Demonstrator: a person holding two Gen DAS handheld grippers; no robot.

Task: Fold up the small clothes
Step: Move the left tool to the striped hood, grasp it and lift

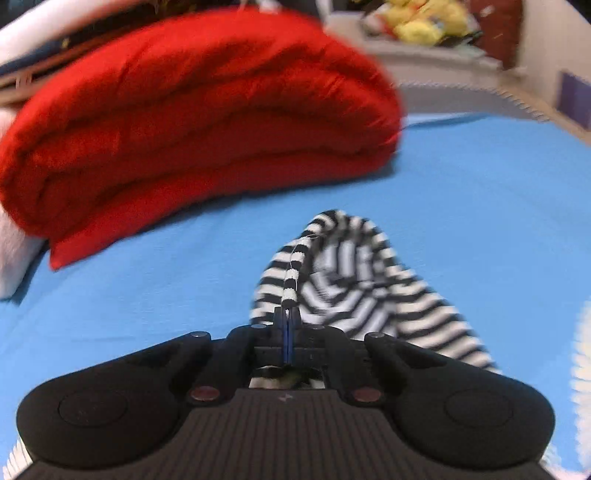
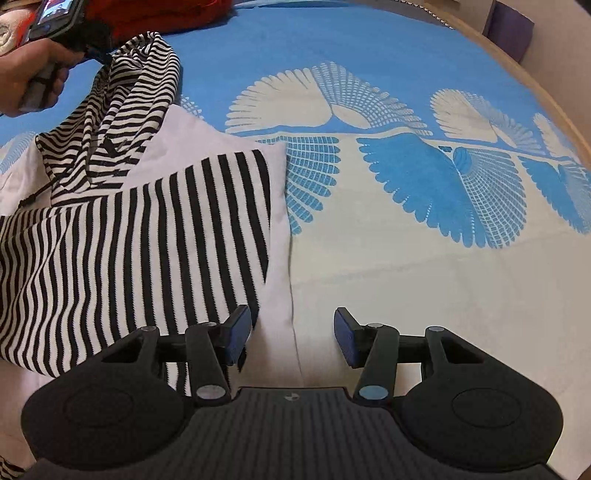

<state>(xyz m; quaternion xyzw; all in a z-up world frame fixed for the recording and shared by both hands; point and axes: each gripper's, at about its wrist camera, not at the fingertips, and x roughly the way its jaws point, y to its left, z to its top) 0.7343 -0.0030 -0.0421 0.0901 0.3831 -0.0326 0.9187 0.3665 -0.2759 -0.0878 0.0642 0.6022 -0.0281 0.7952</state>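
A black-and-white striped garment (image 2: 122, 229) lies on the blue and white bedspread (image 2: 406, 240), partly on a white cloth (image 2: 221, 147). My left gripper (image 1: 287, 314) is shut on an edge of the striped garment (image 1: 351, 280) and lifts that part off the bed. In the right wrist view the left gripper (image 2: 94, 55) shows at the top left, held by a hand, with the lifted striped fabric hanging from it. My right gripper (image 2: 292, 338) is open and empty, low over the white cloth just right of the garment's flat striped panel.
A thick folded red blanket (image 1: 192, 122) lies on the bed (image 1: 480, 192) ahead and left of the left gripper. White fabric (image 1: 11, 254) sits at its left. Yellow soft toys (image 1: 424, 18) lie beyond the bed. The bed's wooden edge (image 2: 524, 74) curves at the right.
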